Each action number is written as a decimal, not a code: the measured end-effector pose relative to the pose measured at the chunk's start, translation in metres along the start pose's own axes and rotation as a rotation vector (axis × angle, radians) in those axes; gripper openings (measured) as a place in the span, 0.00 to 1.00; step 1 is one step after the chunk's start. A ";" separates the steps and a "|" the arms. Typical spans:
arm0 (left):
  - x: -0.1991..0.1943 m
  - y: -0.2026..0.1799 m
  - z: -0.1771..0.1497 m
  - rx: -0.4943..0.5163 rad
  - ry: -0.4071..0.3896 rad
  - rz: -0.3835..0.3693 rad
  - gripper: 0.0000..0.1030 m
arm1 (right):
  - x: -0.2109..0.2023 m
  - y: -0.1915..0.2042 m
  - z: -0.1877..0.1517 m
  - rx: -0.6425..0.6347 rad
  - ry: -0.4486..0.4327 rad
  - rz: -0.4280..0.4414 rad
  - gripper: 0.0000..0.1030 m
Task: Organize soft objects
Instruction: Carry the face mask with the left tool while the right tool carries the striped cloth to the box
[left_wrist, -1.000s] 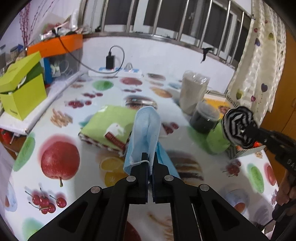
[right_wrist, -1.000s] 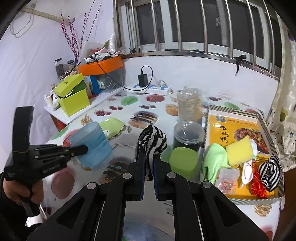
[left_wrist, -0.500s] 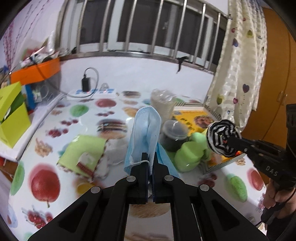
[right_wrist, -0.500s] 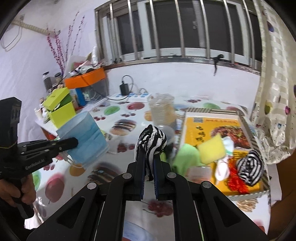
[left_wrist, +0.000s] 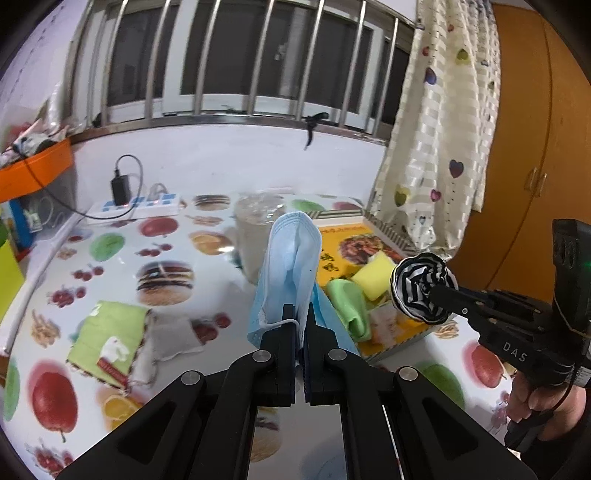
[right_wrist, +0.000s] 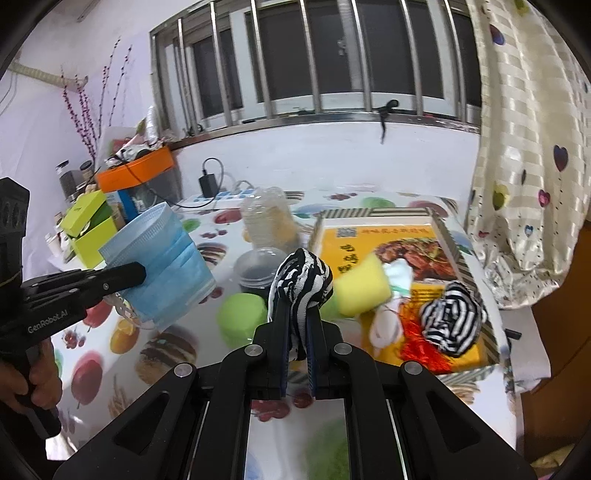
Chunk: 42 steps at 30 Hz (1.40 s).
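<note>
I had two grippers up over the table (left_wrist: 229, 325). My left gripper (left_wrist: 300, 314) was clamped on one blue mask (left_wrist: 291, 266), which stood up from the tips and hid part of the jar (left_wrist: 255, 236) behind it. My right gripper (right_wrist: 298, 325) pinched one striped sock (right_wrist: 301, 280), balled above the tips.

In the tray (right_wrist: 448, 236) I counted one more striped sock (right_wrist: 452, 321), one yellow sponge (right_wrist: 364, 288), one green cloth (left_wrist: 349, 306), something white (right_wrist: 393, 291) and a red tangle (right_wrist: 417, 343) I could not make out. My right gripper covered the tray's near left corner.

On the table stood one dark tub (right_wrist: 258, 266) and one green lid (right_wrist: 242, 317), both blurred. One green pack (left_wrist: 107, 339) lay to the left with a grey cloth (left_wrist: 166, 339) touching it. Each view showed only part of the hand on the other gripper.
</note>
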<state>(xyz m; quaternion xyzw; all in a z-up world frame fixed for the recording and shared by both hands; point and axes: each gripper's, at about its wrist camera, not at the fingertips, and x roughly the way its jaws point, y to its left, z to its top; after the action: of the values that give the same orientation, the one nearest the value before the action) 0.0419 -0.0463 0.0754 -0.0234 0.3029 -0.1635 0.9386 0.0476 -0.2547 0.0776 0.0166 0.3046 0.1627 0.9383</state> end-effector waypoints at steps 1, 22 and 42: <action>0.002 -0.003 0.001 0.003 0.002 -0.005 0.03 | -0.001 -0.004 0.000 0.004 0.000 -0.006 0.08; 0.052 -0.070 0.015 0.092 0.053 -0.143 0.03 | 0.002 -0.067 -0.008 0.094 0.041 -0.106 0.08; 0.122 -0.107 -0.003 0.118 0.208 -0.231 0.03 | 0.038 -0.099 -0.024 0.145 0.159 -0.134 0.08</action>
<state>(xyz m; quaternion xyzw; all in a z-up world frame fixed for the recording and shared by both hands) 0.1020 -0.1866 0.0196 0.0141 0.3836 -0.2894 0.8768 0.0917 -0.3381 0.0234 0.0512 0.3893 0.0779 0.9164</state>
